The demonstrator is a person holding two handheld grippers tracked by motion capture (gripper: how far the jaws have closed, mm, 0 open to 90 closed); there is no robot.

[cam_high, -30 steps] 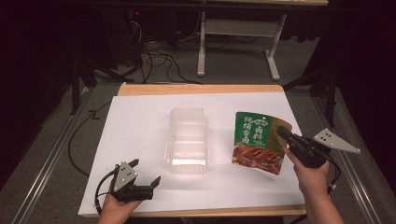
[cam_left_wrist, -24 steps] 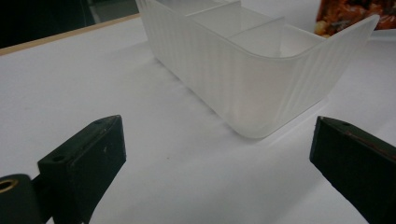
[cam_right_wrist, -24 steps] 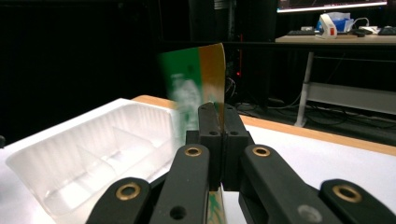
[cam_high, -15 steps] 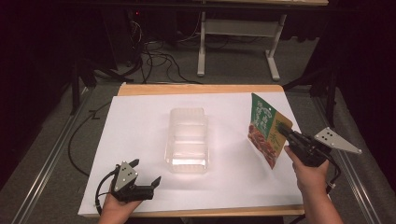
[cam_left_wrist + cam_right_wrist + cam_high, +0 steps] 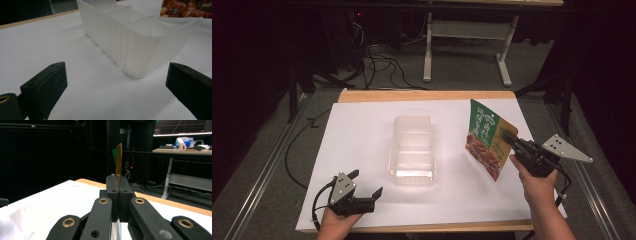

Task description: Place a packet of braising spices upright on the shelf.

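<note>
Snack pouch (image 5: 486, 138) pinched in closed right gripper (image 5: 508, 136), off table; left gripper (image 5: 366, 187) wide open, empty.

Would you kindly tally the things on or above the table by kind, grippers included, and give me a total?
Clear plastic trays: 1, the divided tray in the middle of the table.
Snack pouches: 1, the green and orange pouch held up off the table.
Grippers: 2, the left gripper open, and the right gripper pinching the pouch's edge.
Total: 4
</note>
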